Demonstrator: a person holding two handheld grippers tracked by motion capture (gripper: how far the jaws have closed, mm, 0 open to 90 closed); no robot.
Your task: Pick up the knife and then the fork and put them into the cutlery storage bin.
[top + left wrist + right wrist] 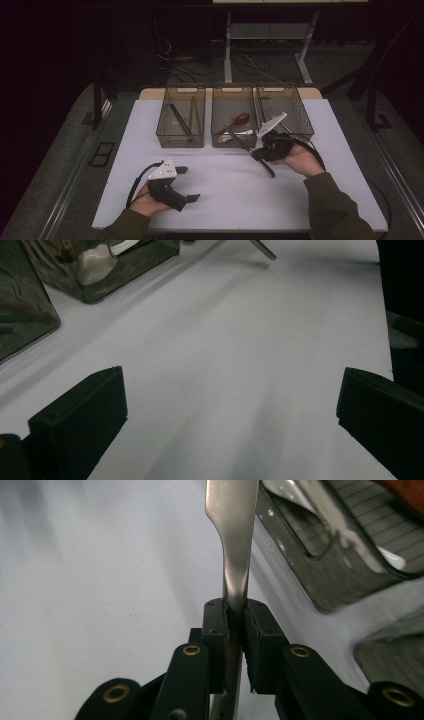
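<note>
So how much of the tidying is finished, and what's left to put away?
Done, it seems: the sticks lie in the left bin, and the wooden spoon and white spoon in the middle bin. In hand: the right hand-held gripper pinches a metal utensil beside the bins. Left: dropping it into a bin, maybe the right bin. The left hand-held gripper is open.

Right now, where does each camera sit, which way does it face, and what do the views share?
High view: above the person's side, looking forward and down at the white table and three bins; both forearms, left gripper and right gripper show.
Left gripper view: rides the left gripper, facing across the table; jaws wide apart.
Right gripper view: rides the right gripper, jaws clamped on a metal utensil.
Shared: the utensil and the bins appear in the high and right gripper views.
</note>
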